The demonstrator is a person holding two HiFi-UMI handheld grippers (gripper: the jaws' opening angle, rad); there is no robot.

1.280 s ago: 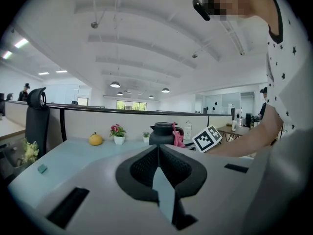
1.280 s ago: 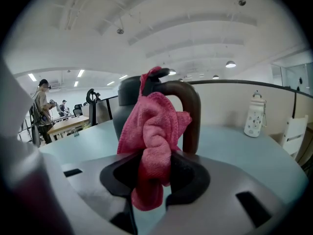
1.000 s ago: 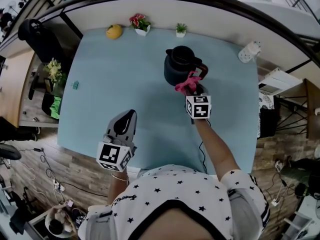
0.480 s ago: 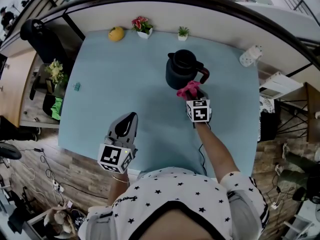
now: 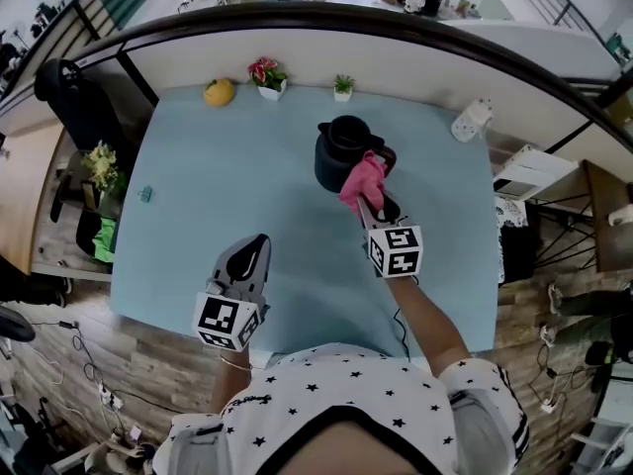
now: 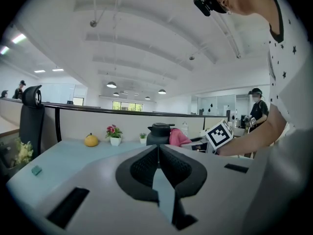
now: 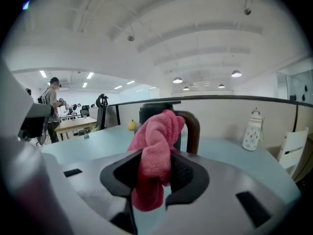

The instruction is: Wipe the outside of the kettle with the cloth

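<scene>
A dark kettle (image 5: 337, 153) with a brown handle (image 7: 192, 129) stands on the light blue table (image 5: 227, 186), toward the back middle. My right gripper (image 5: 368, 198) is shut on a pink cloth (image 5: 362, 181), which hangs bunched between the jaws just in front of the kettle's handle side; in the right gripper view the cloth (image 7: 156, 153) covers much of the kettle (image 7: 152, 112). My left gripper (image 5: 247, 258) is shut with nothing in it, near the table's front edge, well left of the kettle (image 6: 159, 133).
A yellow fruit (image 5: 219, 91), a flower pot (image 5: 266, 77) and a small green plant (image 5: 342, 86) line the table's back edge. A white bottle (image 5: 469, 120) stands at the back right. A small teal item (image 5: 145, 194) lies at the left. An office chair (image 5: 69, 92) stands beyond.
My right gripper has lifted the pink cloth higher against the kettle's handle side and pulled slightly back. The left gripper has stayed near the front edge.
</scene>
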